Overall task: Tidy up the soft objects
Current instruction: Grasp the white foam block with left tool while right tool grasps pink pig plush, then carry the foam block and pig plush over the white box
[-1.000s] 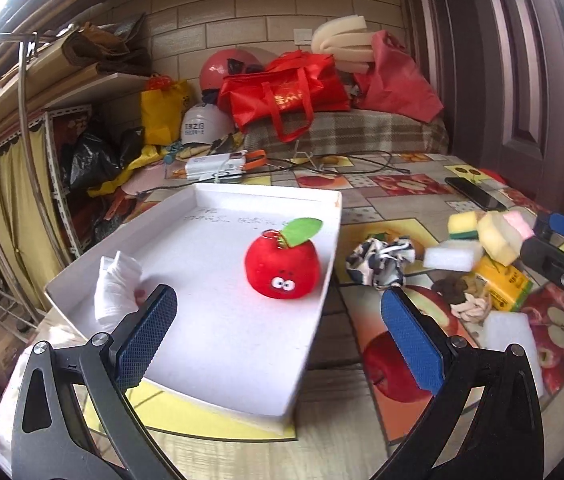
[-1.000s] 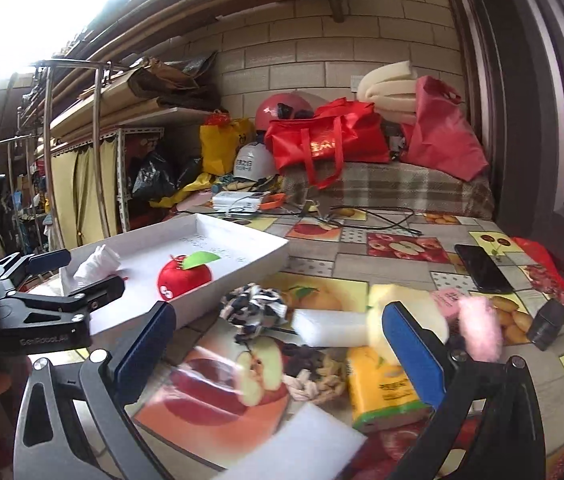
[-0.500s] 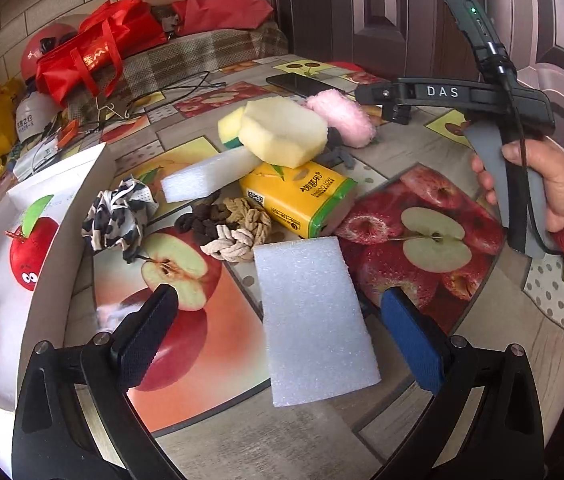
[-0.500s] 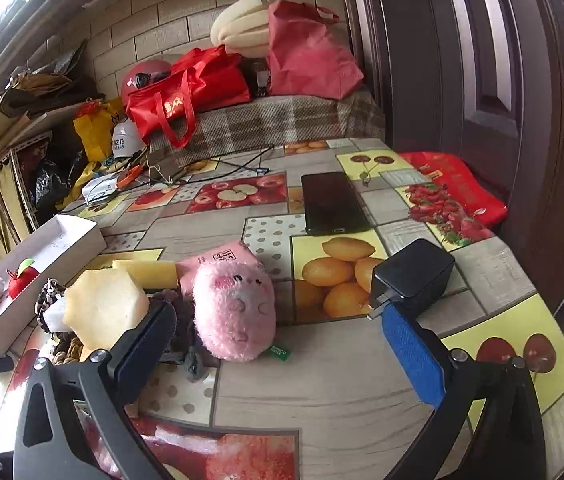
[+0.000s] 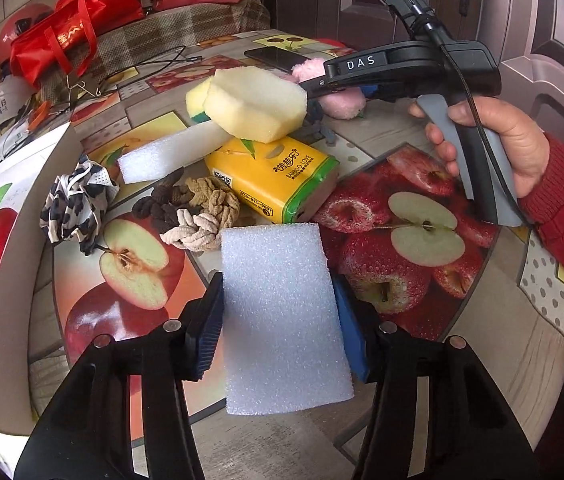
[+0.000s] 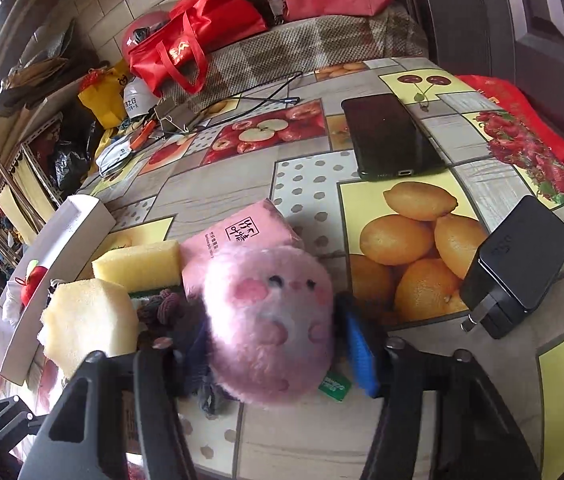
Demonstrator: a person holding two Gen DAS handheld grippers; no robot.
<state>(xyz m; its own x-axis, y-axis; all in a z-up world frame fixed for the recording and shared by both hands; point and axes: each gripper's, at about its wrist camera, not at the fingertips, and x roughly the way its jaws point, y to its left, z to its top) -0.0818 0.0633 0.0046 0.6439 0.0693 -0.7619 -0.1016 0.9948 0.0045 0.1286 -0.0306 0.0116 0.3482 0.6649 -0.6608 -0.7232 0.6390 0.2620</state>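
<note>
Fruit-print table (image 5: 462,344), lots of stuff. L gripper (image 5: 277,320) pinches foam (image 5: 282,320) sides; R gripper (image 6: 269,344) squeezes pig (image 6: 269,320). Both soft & light, hold gently.

Fruit-print table (image 6: 402,432): phone (image 6: 390,136), charger (image 6: 522,268), white tray (image 5: 13,280), tissue pack (image 5: 277,176).

Sponge (image 5: 255,106) on tissue pack (image 5: 277,178); knotted ropes (image 5: 193,210) left of pack.
</note>
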